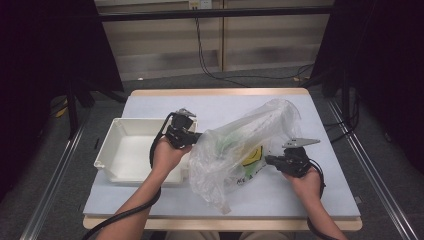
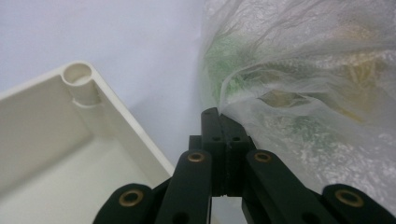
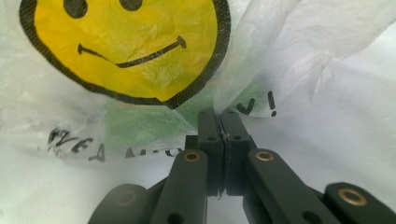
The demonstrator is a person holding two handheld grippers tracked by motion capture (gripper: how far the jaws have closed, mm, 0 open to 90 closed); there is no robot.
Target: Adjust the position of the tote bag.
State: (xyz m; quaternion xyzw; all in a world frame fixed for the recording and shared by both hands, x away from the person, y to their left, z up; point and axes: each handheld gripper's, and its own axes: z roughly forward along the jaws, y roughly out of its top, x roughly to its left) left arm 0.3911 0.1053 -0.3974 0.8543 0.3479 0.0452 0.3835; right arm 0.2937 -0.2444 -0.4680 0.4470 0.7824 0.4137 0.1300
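Pale blue tabletop (image 1: 150, 200): a cream plastic bin (image 1: 112, 150) sits left. Beside it the left gripper (image 1: 197, 136), jaws closed, pinches the film of a thin, see-through smiley-face bag (image 1: 240, 145) at table centre. Opposite, the right gripper (image 1: 268, 160), likewise closed, nips its printed side. Light, limp and slippery, probably easily torn; best gripped at bunched edges.

Likely lab: black curtains (image 1: 45, 45), floor rails (image 1: 50, 190), trailing cables (image 1: 210, 65).
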